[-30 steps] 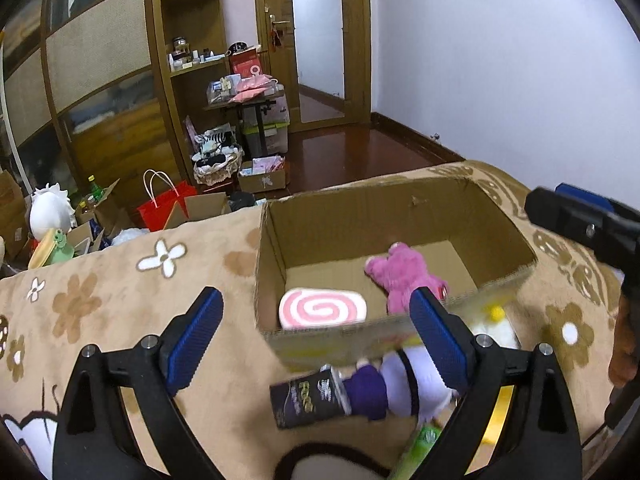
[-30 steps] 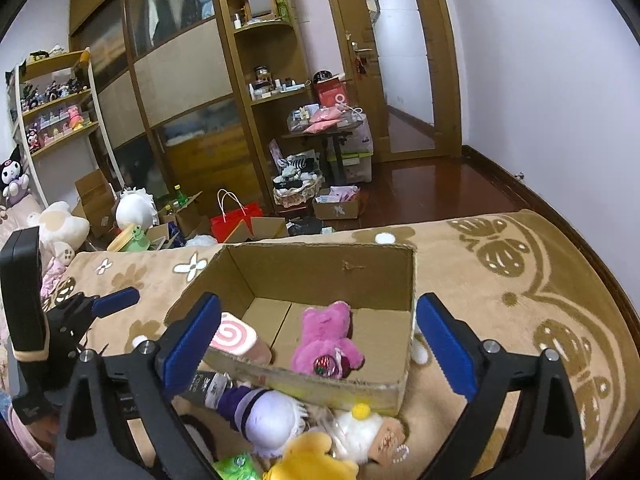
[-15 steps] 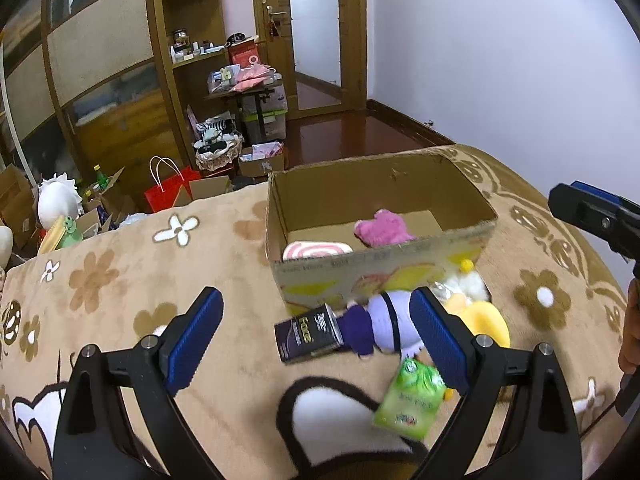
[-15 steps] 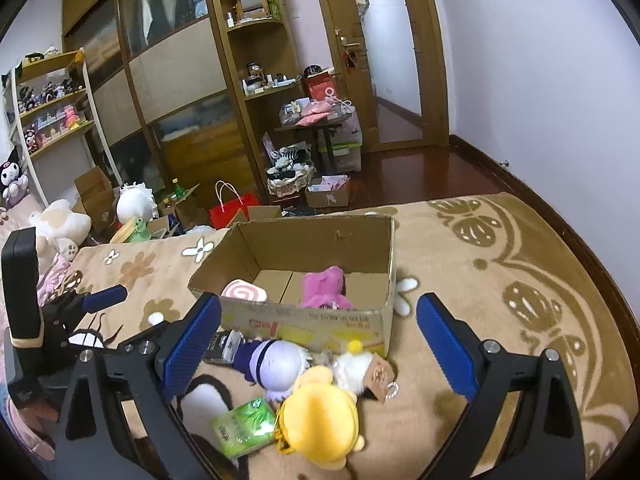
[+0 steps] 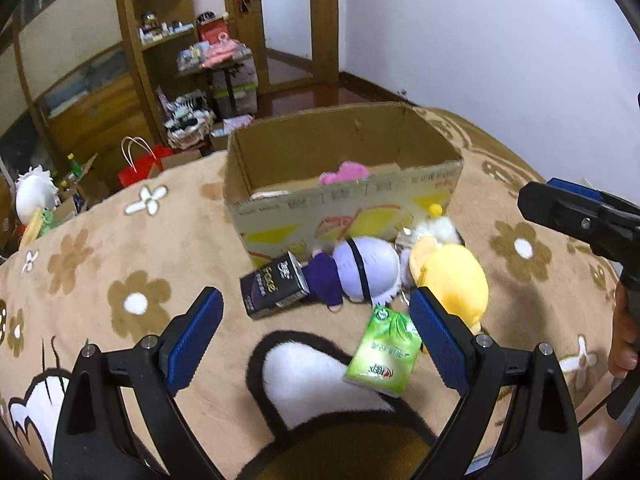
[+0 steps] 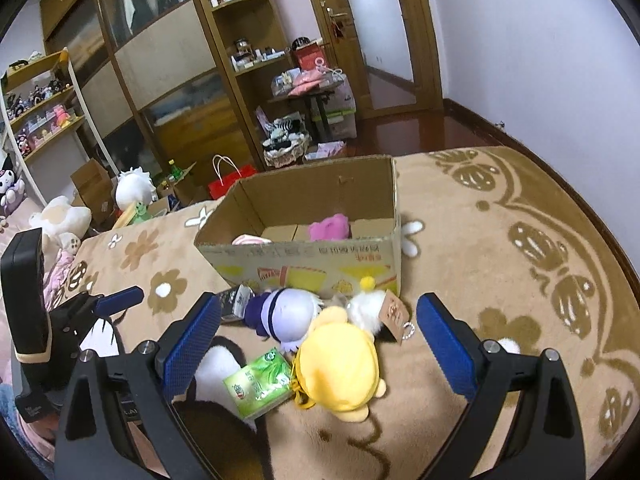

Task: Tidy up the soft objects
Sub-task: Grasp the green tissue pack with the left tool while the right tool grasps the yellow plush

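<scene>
An open cardboard box (image 5: 344, 208) (image 6: 316, 260) stands on a brown flowered blanket, with a pink plush (image 5: 344, 172) (image 6: 330, 227) and a pink swirl roll toy (image 6: 250, 240) inside. In front of it lie a purple-and-white plush (image 5: 360, 270) (image 6: 286, 314), a yellow plush (image 5: 452, 276) (image 6: 340, 368), a small white plush (image 6: 362, 306), a black tissue pack (image 5: 274, 284) and a green tissue pack (image 5: 384, 350) (image 6: 258, 382). My left gripper (image 5: 316, 340) is open and empty above the packs. My right gripper (image 6: 320, 344) is open and empty over the plush pile.
The blanket (image 5: 120, 264) fills the foreground. Beyond it are wooden shelves (image 6: 240, 60), a red bag (image 5: 140, 166), boxes and clutter on the floor, a doorway (image 5: 288, 20) and a white wall. Plush toys (image 6: 60, 220) sit at the left. A hand (image 5: 624, 344) holds the right gripper.
Both grippers have pulled back from the box, so it looks smaller and farther. The toys and tissue packs in front of it have come into full view. Both stay open.
</scene>
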Tool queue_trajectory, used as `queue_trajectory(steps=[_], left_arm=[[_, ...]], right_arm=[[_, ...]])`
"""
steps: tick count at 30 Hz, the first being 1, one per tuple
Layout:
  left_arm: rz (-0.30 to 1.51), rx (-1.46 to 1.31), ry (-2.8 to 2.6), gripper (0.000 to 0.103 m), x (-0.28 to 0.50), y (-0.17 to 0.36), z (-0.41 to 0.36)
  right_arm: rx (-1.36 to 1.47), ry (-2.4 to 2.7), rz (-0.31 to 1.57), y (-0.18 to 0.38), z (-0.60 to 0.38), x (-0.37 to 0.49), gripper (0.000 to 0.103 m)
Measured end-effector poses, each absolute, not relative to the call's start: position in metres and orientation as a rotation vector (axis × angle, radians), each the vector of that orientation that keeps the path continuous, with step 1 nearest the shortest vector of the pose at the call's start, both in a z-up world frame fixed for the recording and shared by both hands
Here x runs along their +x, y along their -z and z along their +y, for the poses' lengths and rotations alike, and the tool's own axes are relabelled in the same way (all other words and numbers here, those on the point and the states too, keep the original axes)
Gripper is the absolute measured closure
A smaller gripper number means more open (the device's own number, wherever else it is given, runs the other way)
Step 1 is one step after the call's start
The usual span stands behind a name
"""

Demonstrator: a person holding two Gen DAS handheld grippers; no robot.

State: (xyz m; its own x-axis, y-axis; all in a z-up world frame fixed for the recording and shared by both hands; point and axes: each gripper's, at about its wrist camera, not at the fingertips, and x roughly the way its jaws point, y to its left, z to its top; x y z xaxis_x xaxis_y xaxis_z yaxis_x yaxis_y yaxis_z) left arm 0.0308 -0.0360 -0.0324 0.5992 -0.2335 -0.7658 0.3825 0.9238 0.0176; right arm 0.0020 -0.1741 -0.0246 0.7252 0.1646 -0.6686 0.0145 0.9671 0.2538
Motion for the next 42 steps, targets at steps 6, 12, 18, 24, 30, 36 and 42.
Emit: queue_trajectory(steps=[6, 12, 18, 24, 30, 36, 42], left_arm=[[0.892, 0.197, 0.363, 0.009, 0.037, 0.045, -0.044], [0.957, 0.149, 0.384, 0.009, 0.048, 0.06, -0.046], [1.007, 0.134, 0.412, 0.01, 0.057, 0.073, -0.052], [1.052, 0.166, 0.429, 0.01, 0.062, 0.088, -0.064], [1.116, 0.191, 0.439, 0.01, 0.068, 0.106, -0.074], [1.161, 0.204, 0.48, 0.01, 0.067, 0.119, -0.087], [1.206, 0.243, 0.503, 0.01, 0.066, 0.132, -0.098]], right_arm=[[0.257, -0.077, 0.809, 0.042, -0.175, 0.01, 0.001], [0.272, -0.068, 0.866, 0.061, -0.176, 0.02, 0.001], [0.314, -0.064, 0.922, 0.08, -0.179, 0.031, 0.001], [0.347, -0.072, 0.964, 0.096, -0.18, 0.041, 0.001], [0.34, -0.054, 1.01, 0.114, -0.178, 0.05, 0.001], [0.353, -0.061, 1.071, 0.132, -0.178, 0.056, 0.001], [0.362, -0.065, 1.141, 0.148, -0.18, 0.059, 0.011]])
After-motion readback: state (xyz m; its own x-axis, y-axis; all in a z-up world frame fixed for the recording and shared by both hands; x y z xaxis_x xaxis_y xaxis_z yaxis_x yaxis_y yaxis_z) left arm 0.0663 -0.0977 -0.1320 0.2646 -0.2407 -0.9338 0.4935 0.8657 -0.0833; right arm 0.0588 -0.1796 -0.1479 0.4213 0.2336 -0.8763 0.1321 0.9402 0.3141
